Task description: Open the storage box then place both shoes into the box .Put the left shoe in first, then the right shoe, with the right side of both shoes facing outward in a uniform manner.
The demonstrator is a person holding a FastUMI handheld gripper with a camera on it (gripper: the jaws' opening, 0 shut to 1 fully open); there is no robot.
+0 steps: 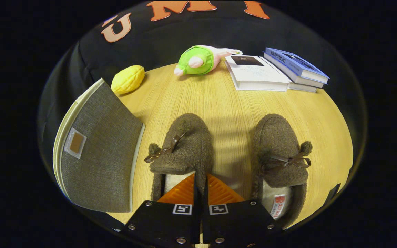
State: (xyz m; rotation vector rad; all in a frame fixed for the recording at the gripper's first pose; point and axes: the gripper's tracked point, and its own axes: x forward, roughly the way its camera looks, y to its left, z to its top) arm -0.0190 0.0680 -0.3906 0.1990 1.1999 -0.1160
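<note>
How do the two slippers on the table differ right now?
The left slipper has the gripper shut on its side wall, one finger inside its opening; the right slipper lies free. The left slipper's bow points toward the grey storage box; the right slipper's points away. Both are brown, fuzzy, toes pointing away.
</note>
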